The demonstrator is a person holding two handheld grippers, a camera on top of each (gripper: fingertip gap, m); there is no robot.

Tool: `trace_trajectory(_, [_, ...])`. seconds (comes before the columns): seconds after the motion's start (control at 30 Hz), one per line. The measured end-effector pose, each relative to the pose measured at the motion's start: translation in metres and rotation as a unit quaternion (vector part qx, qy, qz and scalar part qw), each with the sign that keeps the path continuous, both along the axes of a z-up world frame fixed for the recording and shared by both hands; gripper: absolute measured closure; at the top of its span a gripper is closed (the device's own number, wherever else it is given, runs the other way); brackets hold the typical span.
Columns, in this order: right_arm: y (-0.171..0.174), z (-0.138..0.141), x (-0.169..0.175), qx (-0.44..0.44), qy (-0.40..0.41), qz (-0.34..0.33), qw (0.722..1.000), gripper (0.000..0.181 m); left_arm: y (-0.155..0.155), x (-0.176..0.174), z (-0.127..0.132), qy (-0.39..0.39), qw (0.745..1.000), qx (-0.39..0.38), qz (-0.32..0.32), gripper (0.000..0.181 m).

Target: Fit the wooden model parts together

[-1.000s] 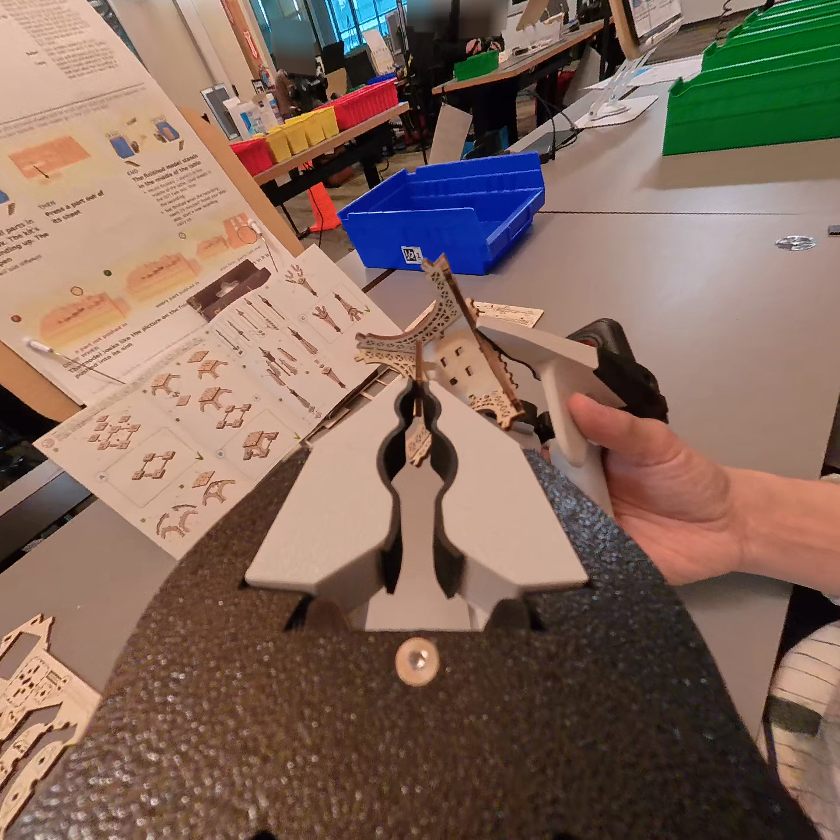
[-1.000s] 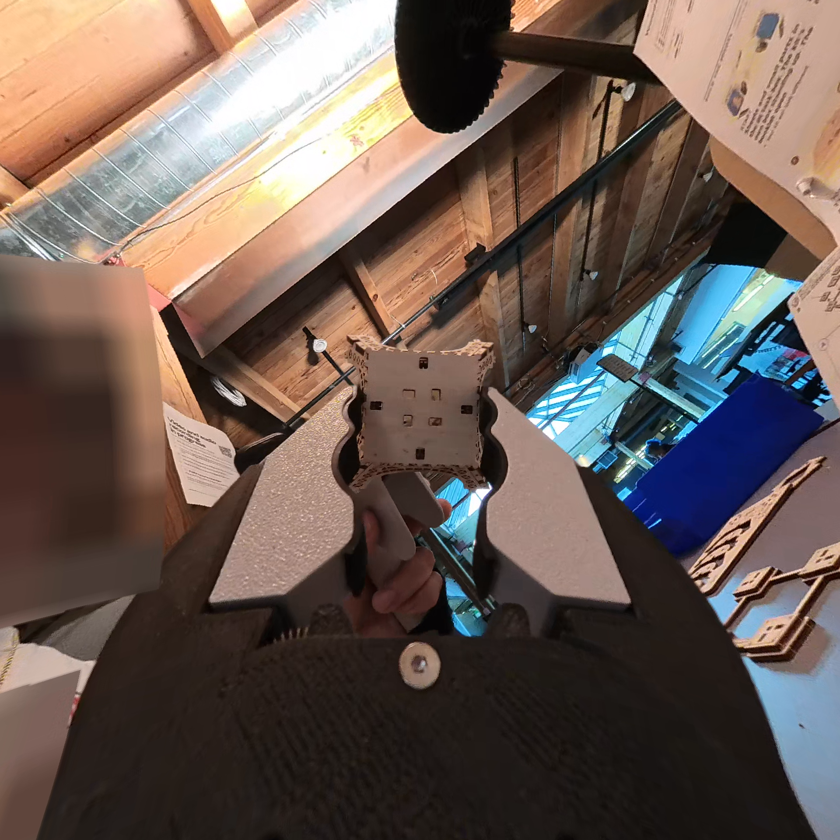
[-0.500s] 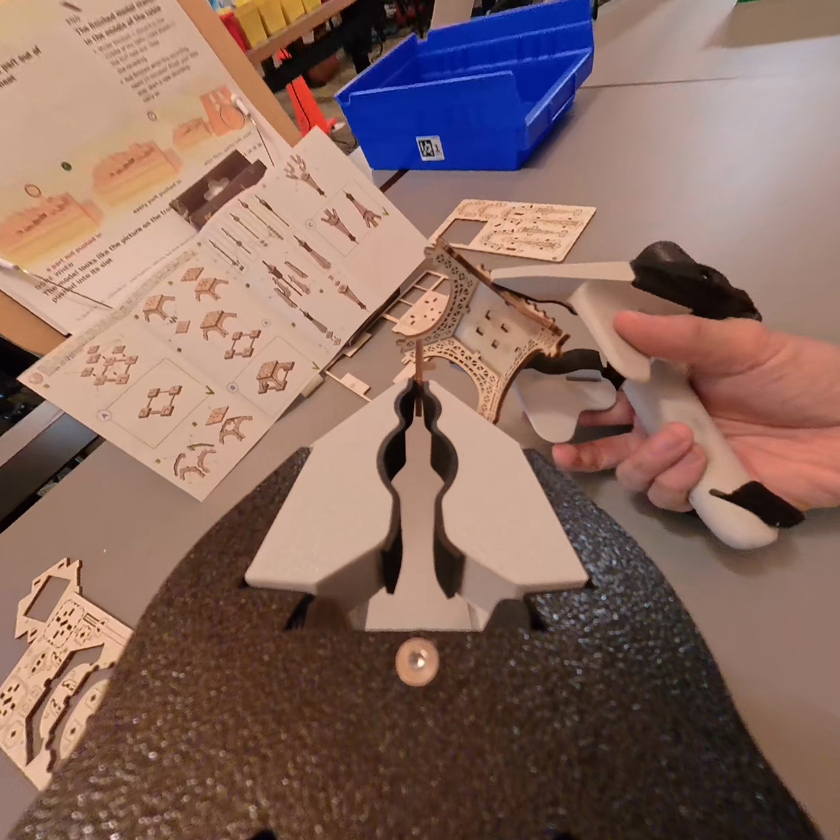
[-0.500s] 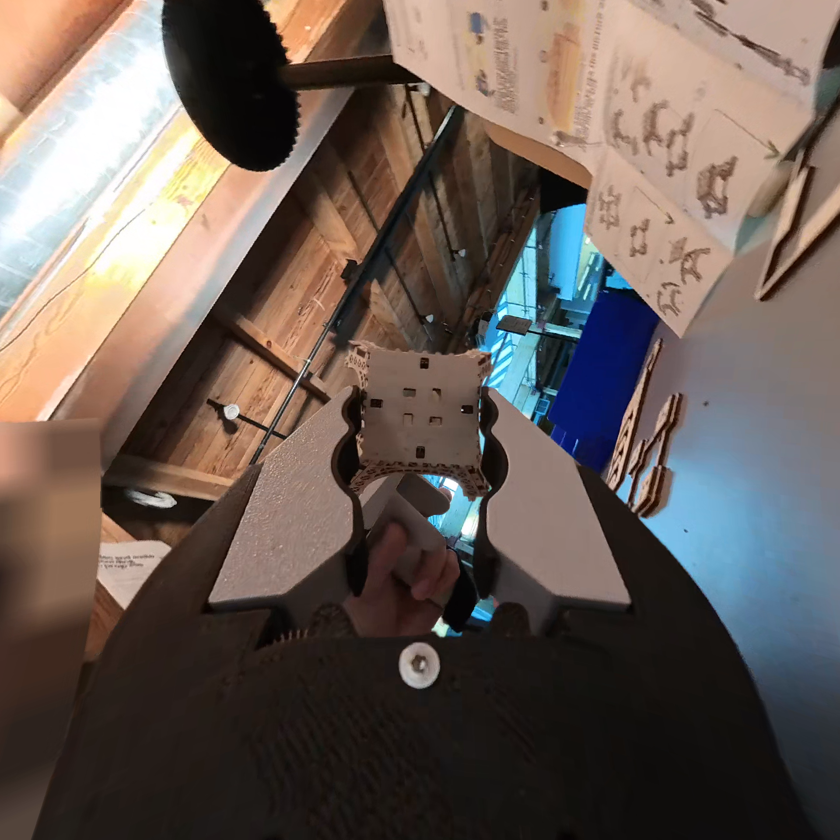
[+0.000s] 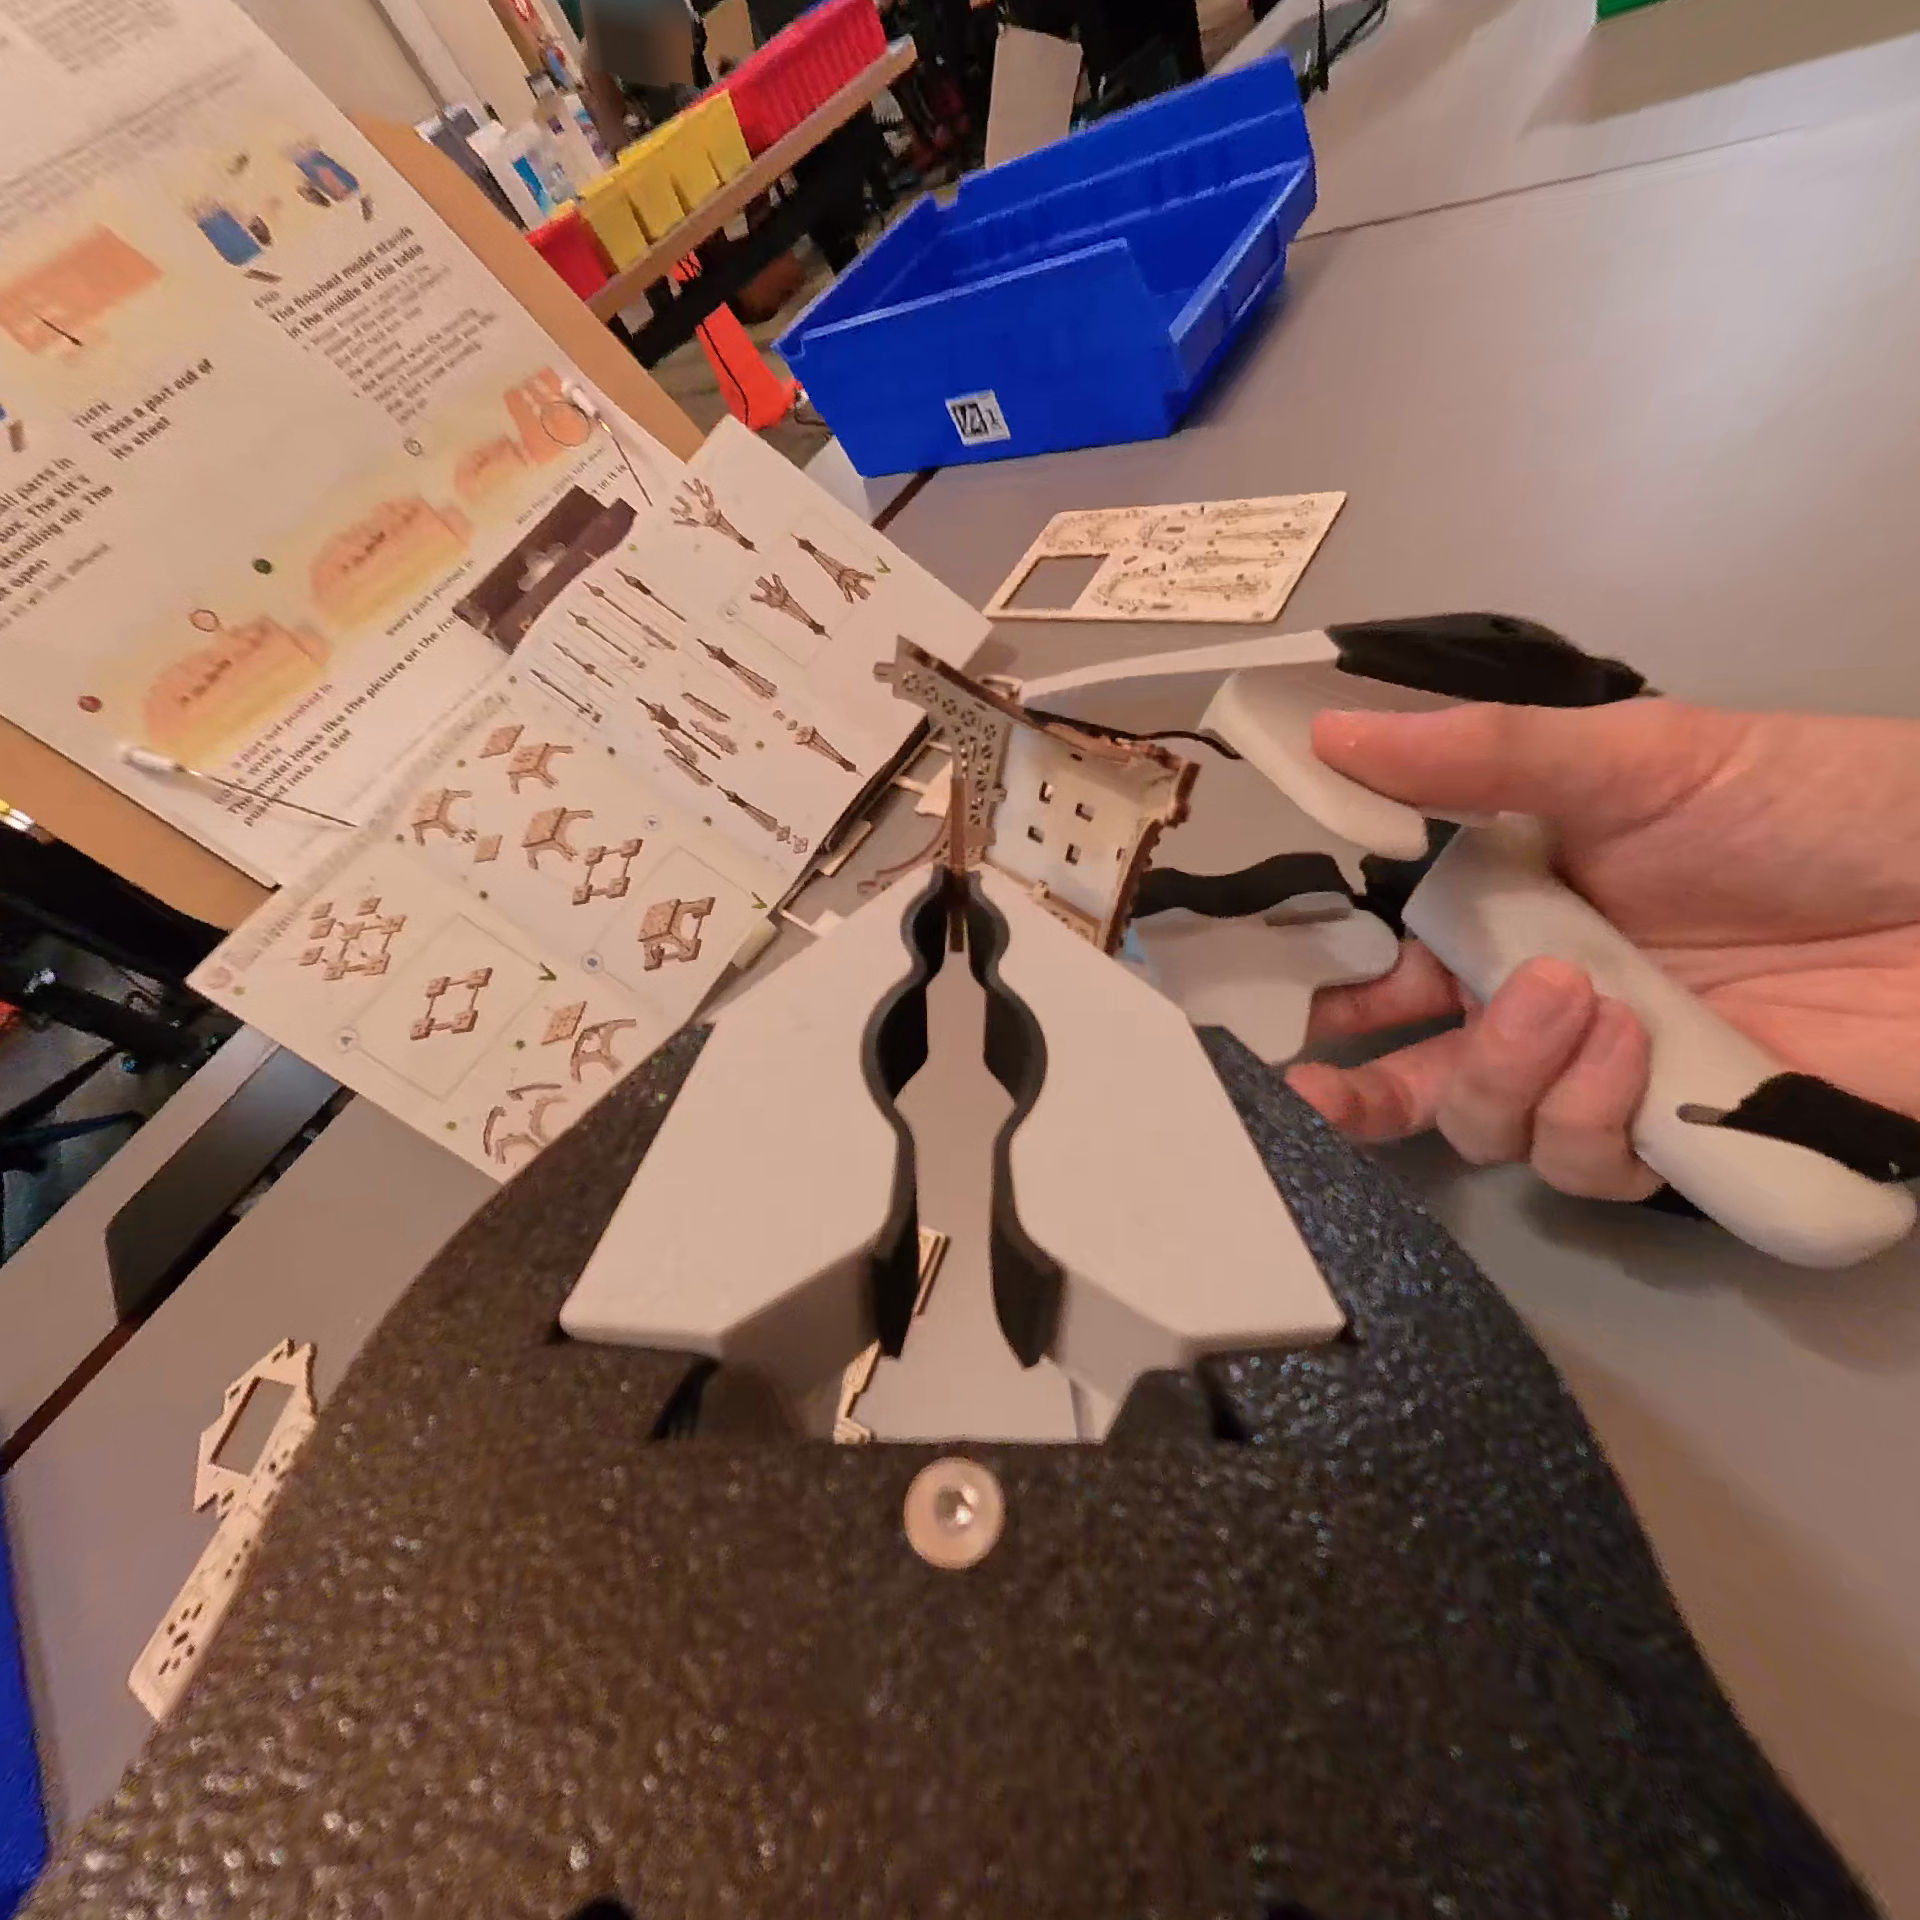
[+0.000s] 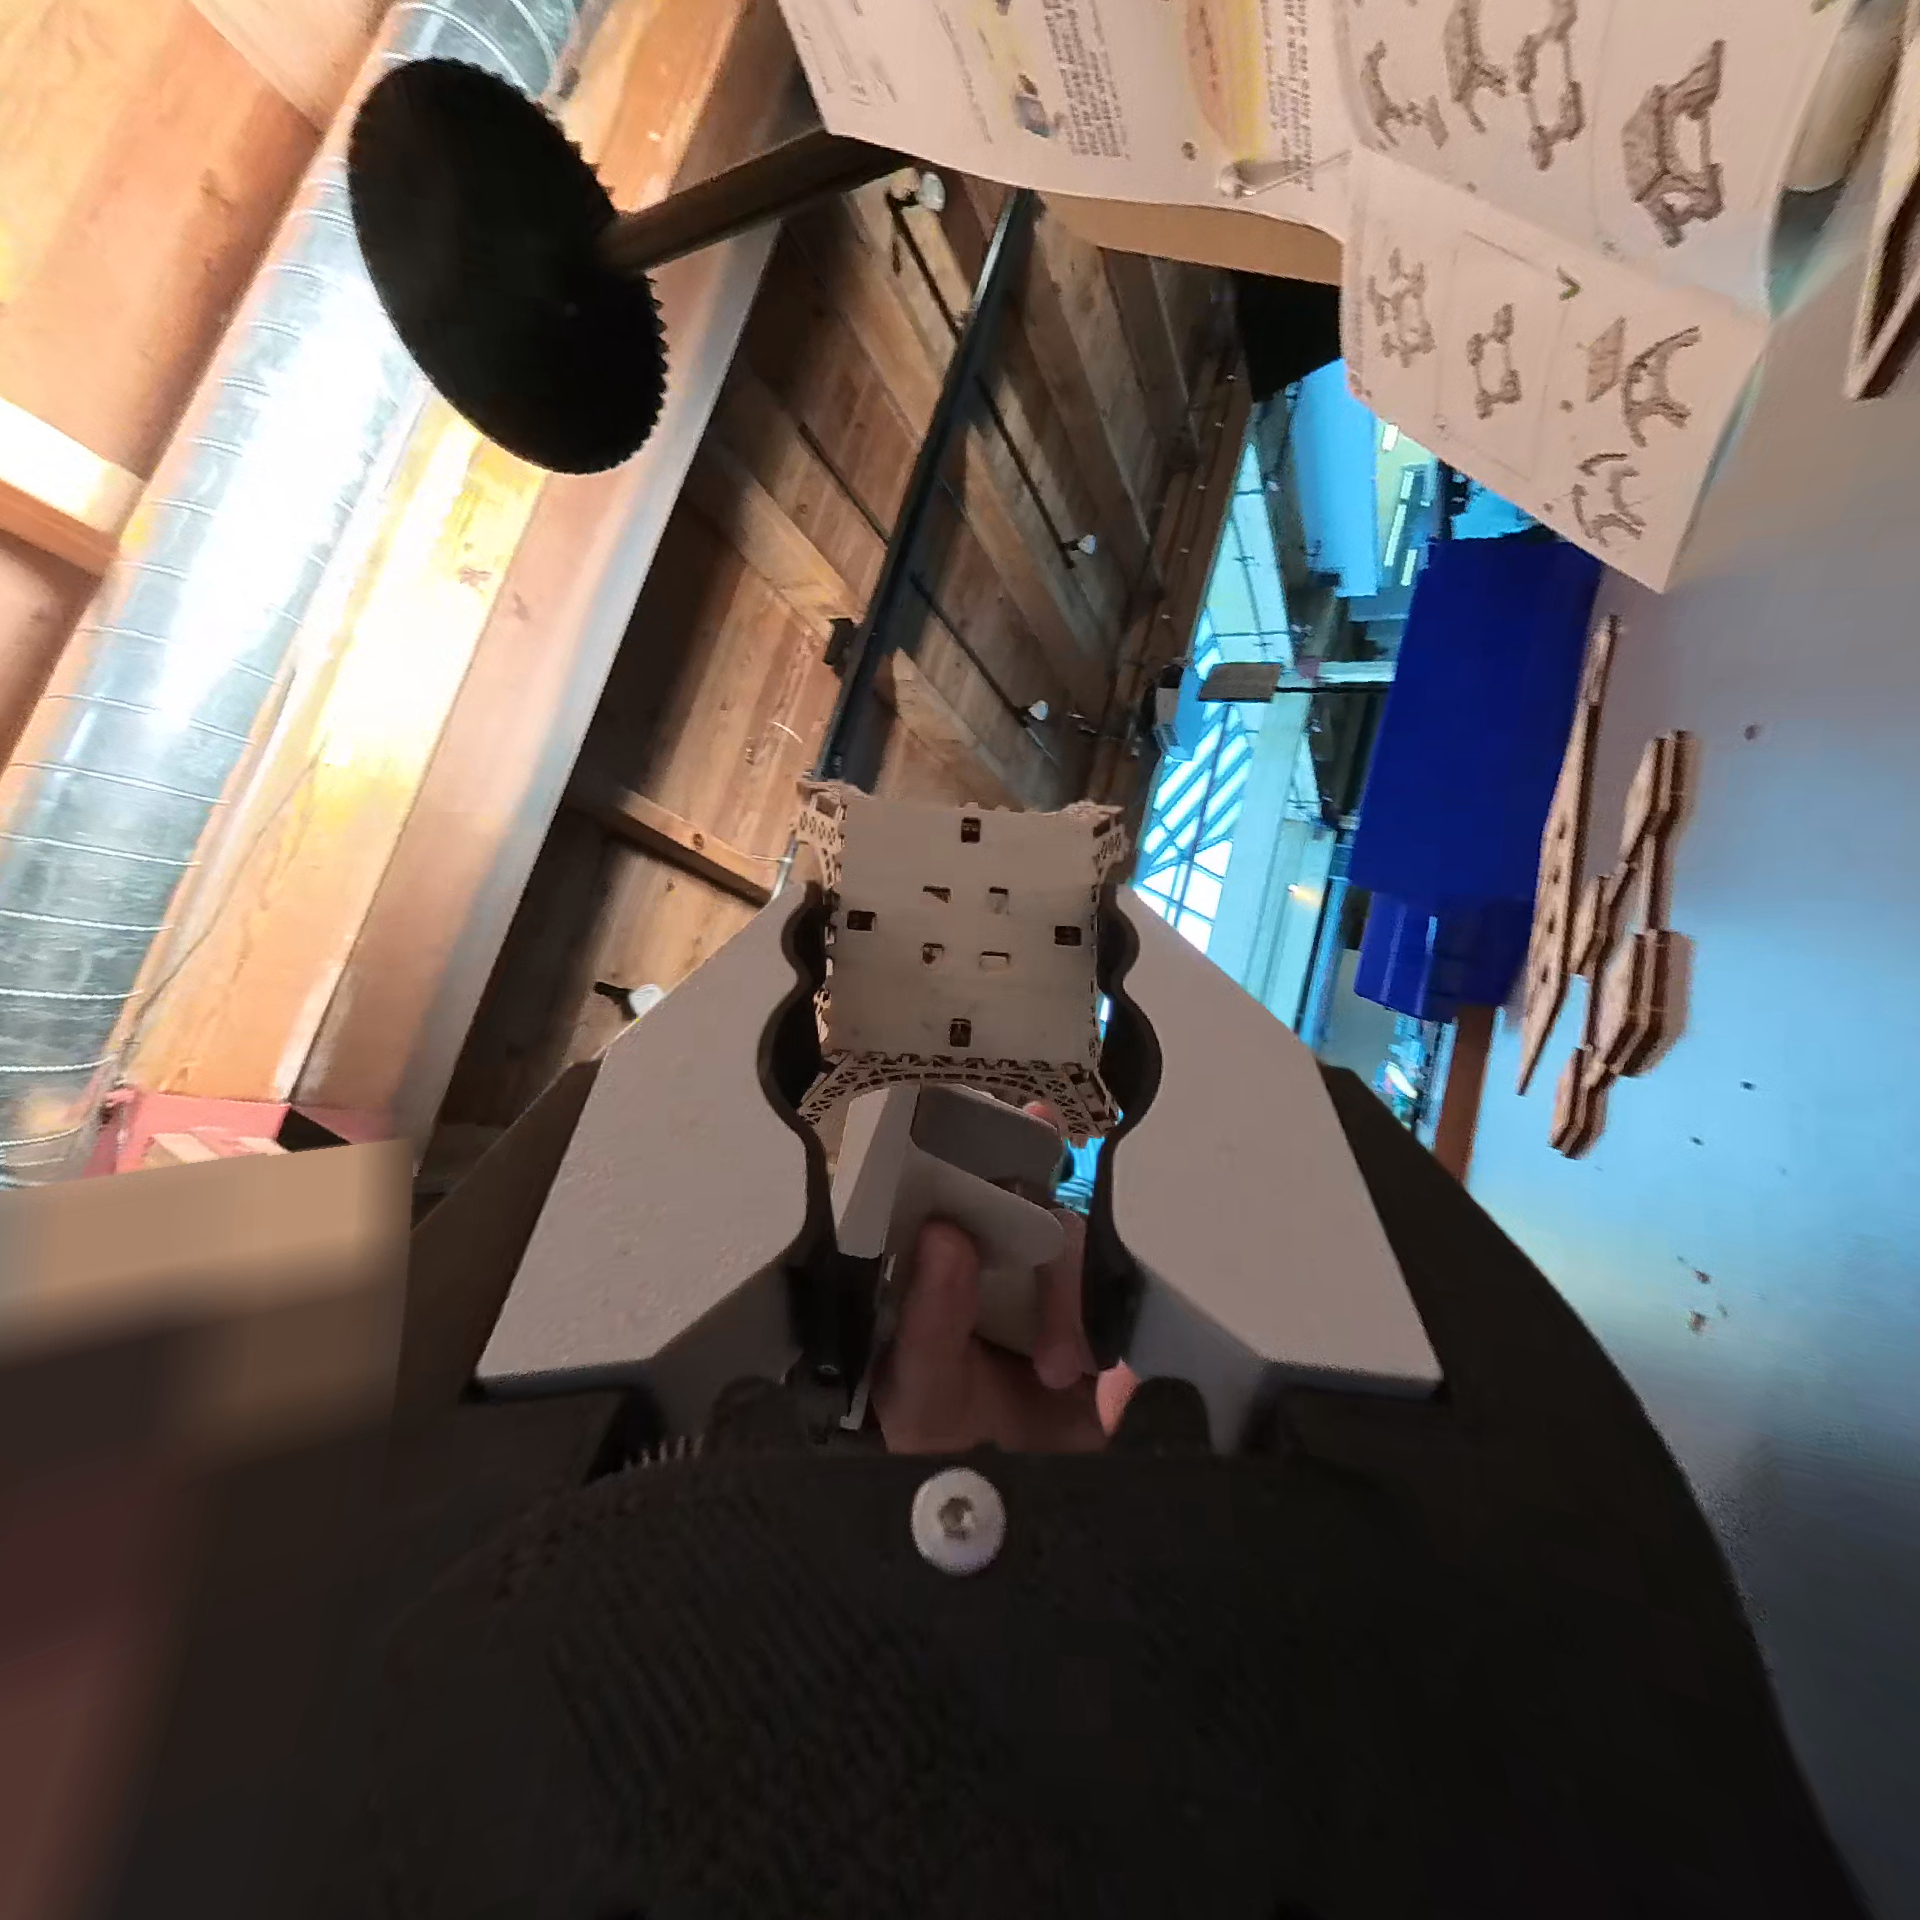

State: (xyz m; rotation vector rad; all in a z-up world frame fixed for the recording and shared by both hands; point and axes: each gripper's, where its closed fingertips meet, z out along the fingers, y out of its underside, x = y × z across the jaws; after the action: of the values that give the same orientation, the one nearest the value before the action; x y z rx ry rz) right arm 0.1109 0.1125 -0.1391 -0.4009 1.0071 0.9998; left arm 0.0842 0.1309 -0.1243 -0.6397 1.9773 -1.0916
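Left gripper (image 5: 954, 883) pinches a thin lattice strip (image 5: 961, 769), upright at frame centre. Right gripper (image 6: 961, 935) clamps the base (image 6: 961, 935), just right of the strip.

Workshop — parts bins (image 5: 1049, 301) on benches, exposed ducting (image 6: 156, 644).

Wearing a black bumpy shell (image 5: 935, 1714) on the left gripper (image 5: 954, 894), looking like rough foam. Carrying one round silver screw (image 5: 954, 1510) in the middle. Sticking out two pale grey fingers (image 5: 748, 1143) with wavy black inner edges. Showing the same grey fingers, dark shell and silver screw on the right gripper (image 6: 961, 909). Also showing its long white handle (image 5: 1558, 997), ending in a black band (image 5: 1808, 1122).
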Motion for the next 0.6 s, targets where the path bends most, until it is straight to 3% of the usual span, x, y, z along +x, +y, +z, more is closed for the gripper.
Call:
trace_trajectory(0.23, [0.001, -0.029, -0.001, -0.136, 0.004, 0.002, 0.991, 0.131, 0.007, 0.005, -0.033, 0.072, 0.997, -0.001, 0.000, 0.181])
trace_trajectory(0.33, [-0.003, -0.032, -0.003, -0.192, -0.017, 0.001, 0.981, 0.110, 0.006, 0.006, -0.045, 0.101, 0.995, -0.011, -0.009, 0.181])
trace_trajectory(0.6, [-0.025, -0.057, 0.000, -0.371, -0.074, -0.007, 0.926, 0.104, 0.002, 0.009, -0.073, 0.155, 0.987, -0.025, -0.027, 0.181])
